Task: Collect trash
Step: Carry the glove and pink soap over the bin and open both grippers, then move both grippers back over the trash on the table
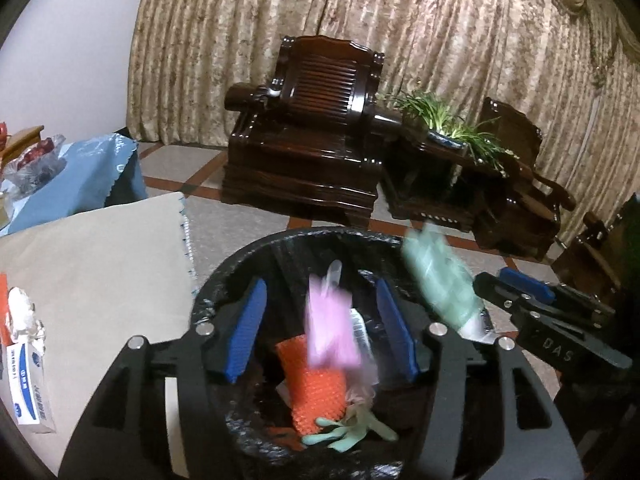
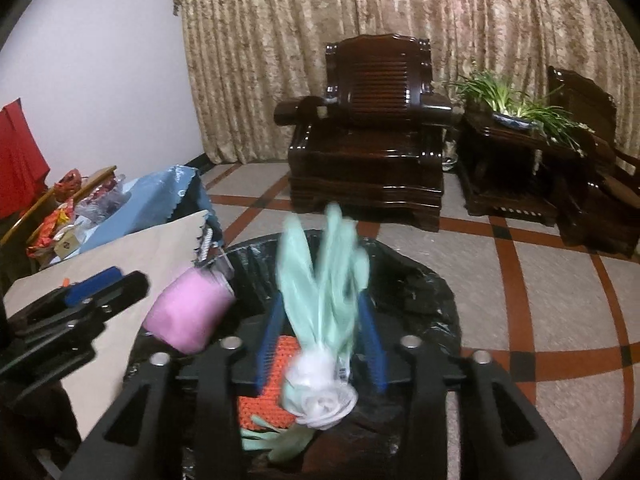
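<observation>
The letters "DAS" show in pale print on the black body of the right gripper [image 1: 520, 300], seen from the left wrist view. The white-and-blue box [image 1: 30, 384] on the counter [image 1: 100, 264] carries blue print and a round logo, too blurred to read.

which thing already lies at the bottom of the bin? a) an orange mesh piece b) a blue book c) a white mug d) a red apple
a: an orange mesh piece lies inside the black-lined bin, beside a green glove, below the open left gripper.
</observation>
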Demonstrator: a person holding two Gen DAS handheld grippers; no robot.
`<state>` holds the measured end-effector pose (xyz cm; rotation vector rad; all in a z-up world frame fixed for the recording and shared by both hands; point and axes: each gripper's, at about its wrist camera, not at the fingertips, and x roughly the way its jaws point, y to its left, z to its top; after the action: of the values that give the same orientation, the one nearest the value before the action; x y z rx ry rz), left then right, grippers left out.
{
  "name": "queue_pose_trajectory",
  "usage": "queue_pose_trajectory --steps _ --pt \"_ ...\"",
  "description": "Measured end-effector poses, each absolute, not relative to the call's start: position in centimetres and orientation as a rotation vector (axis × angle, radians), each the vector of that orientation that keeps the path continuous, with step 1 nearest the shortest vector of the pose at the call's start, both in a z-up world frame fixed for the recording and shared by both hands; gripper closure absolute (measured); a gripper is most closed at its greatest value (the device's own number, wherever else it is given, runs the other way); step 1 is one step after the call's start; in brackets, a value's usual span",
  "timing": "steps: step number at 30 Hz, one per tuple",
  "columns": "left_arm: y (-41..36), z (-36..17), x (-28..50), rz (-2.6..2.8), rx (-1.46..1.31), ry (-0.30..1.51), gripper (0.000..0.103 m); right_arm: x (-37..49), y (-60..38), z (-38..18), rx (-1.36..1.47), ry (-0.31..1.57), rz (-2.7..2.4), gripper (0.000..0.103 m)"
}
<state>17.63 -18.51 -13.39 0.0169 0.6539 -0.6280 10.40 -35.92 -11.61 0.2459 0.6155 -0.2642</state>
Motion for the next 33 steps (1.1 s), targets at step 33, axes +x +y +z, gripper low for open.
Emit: queue_pose_trajectory --steps 33 --pt "10.1 -11.8 14.6 -0.021 -0.054 0.617 0.014 15.7 -14.6 -10.2 0.114 0.579 0.123 0.006"
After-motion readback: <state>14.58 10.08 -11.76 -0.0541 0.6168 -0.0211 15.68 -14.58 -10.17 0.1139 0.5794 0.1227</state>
